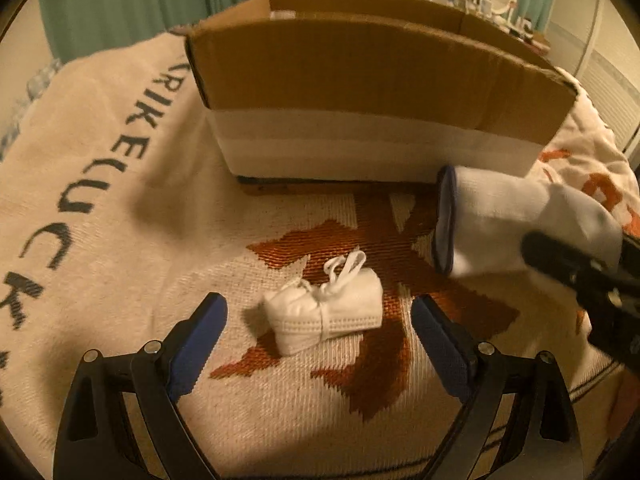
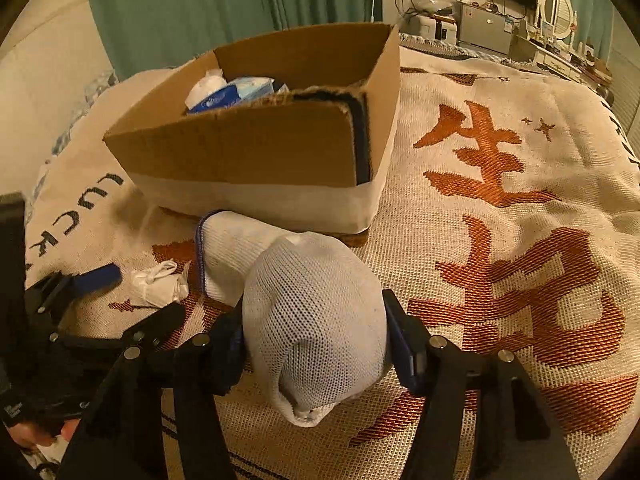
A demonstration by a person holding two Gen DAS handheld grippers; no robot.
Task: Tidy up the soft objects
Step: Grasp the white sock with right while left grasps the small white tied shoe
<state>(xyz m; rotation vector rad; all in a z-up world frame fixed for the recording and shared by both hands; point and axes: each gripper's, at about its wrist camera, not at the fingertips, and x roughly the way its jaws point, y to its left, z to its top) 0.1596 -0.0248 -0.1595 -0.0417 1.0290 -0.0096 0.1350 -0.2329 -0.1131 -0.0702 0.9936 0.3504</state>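
A folded white face mask [image 1: 326, 312] lies on the woven blanket between the blue pads of my open left gripper [image 1: 320, 320], untouched; it also shows in the right wrist view [image 2: 158, 284]. My right gripper [image 2: 316, 336] is shut on a white sock with a dark blue cuff [image 2: 308, 320] and holds it above the blanket. The sock shows in the left wrist view [image 1: 512, 228] with its cuff toward the box. A cardboard box [image 2: 256, 148] stands behind, holding blue tissue packs [image 2: 236, 92].
The cream blanket [image 2: 500, 208] with orange characters and black lettering covers the bed. Green curtains [image 2: 224, 4] hang behind the box. A desk with a monitor and mirror [image 2: 556, 8] stands at the far right. The left gripper shows at the left edge [image 2: 92, 276].
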